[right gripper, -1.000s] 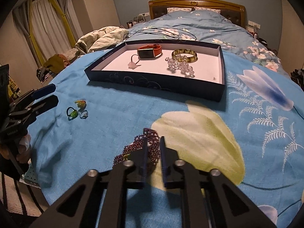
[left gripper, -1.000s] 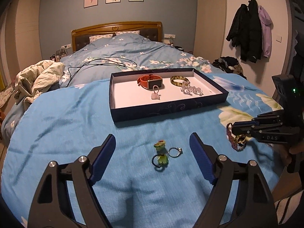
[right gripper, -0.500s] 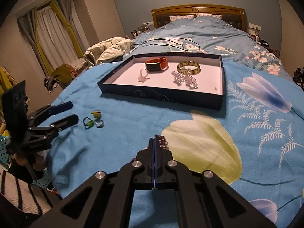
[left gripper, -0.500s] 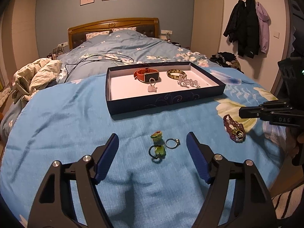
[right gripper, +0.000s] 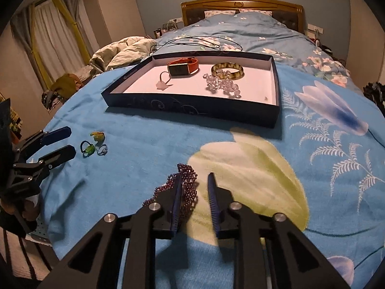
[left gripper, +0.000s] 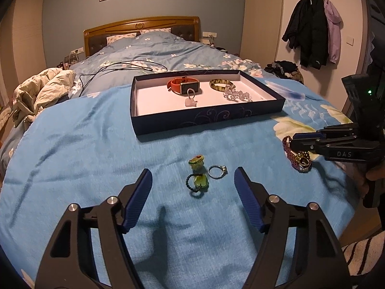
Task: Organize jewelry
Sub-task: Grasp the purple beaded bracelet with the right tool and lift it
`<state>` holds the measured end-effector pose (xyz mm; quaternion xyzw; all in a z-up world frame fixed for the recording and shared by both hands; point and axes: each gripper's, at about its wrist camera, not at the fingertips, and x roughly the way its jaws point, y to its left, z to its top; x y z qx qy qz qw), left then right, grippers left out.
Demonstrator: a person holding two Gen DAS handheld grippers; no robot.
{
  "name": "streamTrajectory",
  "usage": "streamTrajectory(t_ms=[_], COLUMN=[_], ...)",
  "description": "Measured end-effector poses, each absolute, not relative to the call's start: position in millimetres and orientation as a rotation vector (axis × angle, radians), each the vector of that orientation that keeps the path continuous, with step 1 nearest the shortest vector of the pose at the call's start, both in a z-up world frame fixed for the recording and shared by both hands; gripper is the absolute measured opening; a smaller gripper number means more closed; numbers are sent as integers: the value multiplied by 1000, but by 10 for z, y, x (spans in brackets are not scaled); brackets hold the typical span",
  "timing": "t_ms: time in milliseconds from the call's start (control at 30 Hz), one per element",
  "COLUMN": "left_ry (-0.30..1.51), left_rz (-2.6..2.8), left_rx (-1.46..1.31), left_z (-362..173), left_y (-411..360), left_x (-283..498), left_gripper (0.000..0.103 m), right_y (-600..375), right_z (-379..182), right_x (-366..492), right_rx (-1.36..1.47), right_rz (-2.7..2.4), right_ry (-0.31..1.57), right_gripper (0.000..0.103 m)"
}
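Observation:
A dark blue tray (left gripper: 207, 118) (right gripper: 192, 107) on the blue bedspread holds an orange watch (left gripper: 184, 85), a pale pendant (left gripper: 190, 101), an amber bangle (left gripper: 220, 84) and a clear bead string (left gripper: 237, 94). Three rings lie in front of it: a green-yellow one (left gripper: 196, 163), a silver one (left gripper: 217, 171), a dark one with a green stone (left gripper: 197, 185). My left gripper (left gripper: 193, 187) is open, just short of them. My right gripper (right gripper: 194, 183) is open over a purple bead bracelet (right gripper: 186, 187) (left gripper: 298, 156), which lies on the bedspread; its left finger (right gripper: 177, 192) covers part of it.
A black cable (left gripper: 125, 68) lies on the floral duvet behind the tray. A crumpled beige blanket (left gripper: 41, 89) lies at the left. Coats (left gripper: 312, 29) hang on the right wall. The bed's front edge is close below both grippers.
My right gripper was shut half a second ago and has opened, with its fingers now either side of the purple bracelet. The left gripper stays open and has drawn slightly nearer the rings.

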<state>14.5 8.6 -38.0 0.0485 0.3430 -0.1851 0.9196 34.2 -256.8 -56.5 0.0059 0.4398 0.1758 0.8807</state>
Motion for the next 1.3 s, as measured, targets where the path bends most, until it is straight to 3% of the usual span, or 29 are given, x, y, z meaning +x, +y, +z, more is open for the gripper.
streamTrajectory(t_ms=[167,200,433,567,700,767,833,933,1300], left_ry=[711,713,731,735,737,739,743,752,856], left_rz=[-387,-388,-389,-390,-388,-387,-387,-389,-391], left_rx=[103,104,104,102,102,100,97,98,90], left_z=[-390,-393,-416,-425,-427,-436,-437,-449,-560], left_y=[72,69,68,68,67,71,77,83,92], left_x=[159,158,179,187,189,188,201,215,369], left_gripper=[67,66,64,63,63,63,62,62,43], right_y=[-2592,-2604,-2561,-2544,-2483,-2456,-2446,-2452,-2515], right_z=[-509,-482,-263,-323,-478,-538,-554,-518,-104], right_x=[296,279,173,234,317,340,338,308,78], right_rx=[28,41,56,4,-36,-57,-61,-52,50], right_rz=[384,394,446,392,369,356,357,373,480], right_ry=[899,892,842,869,914,926,921,908,810], right_gripper=[7,0,0,17,18,18,9,9,7])
